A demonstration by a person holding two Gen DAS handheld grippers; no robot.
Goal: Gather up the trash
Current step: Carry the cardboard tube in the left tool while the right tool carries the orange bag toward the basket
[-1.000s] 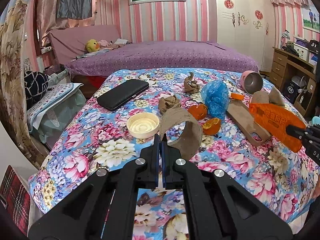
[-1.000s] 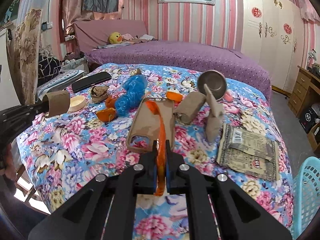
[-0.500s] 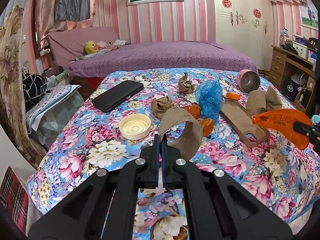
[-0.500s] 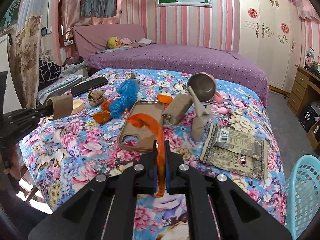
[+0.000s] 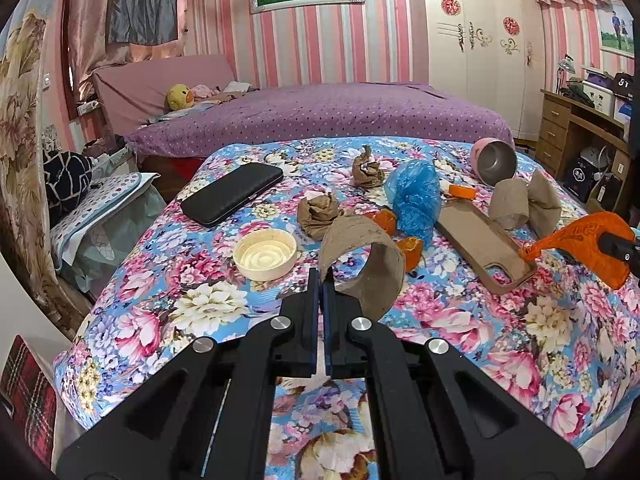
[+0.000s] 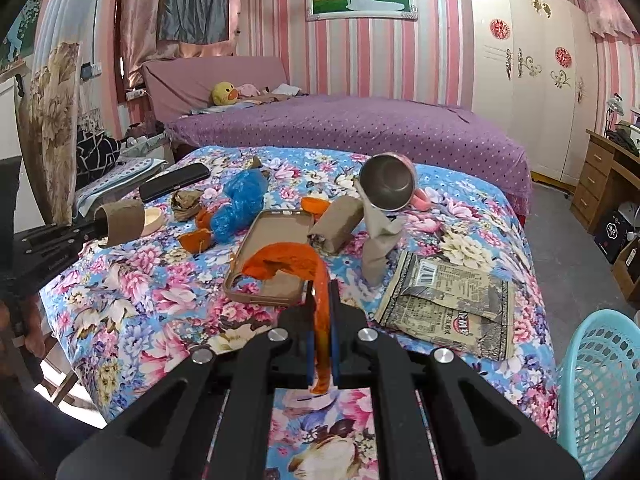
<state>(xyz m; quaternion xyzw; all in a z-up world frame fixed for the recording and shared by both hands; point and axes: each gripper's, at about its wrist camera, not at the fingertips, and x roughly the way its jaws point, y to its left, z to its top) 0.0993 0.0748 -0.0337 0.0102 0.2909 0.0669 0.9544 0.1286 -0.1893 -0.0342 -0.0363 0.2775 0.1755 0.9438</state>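
Over the floral bedspread [image 6: 132, 304], right gripper [image 6: 323, 300] is pinching the orange wrapper [image 6: 288, 260], light and floppy; left gripper [image 5: 321, 280] is clamping the cardboard ring's [image 5: 366, 256] thin, crushable edge.

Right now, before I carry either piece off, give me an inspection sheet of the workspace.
Surface: floral bedspread, littered.
Job's things: cardboard strip in the left gripper; orange wrapper in the right gripper; blue plastic bag, crumpled brown paper, orange peels, flattened snack packet still lying.
Clutter: black case, cream lid, phone case, metal cup on its side.
Grippers: both shut on their pieces.
Cables: nothing seen.
Surroundings: turquoise basket beside the bed, lower right of the right wrist view; purple bed behind.
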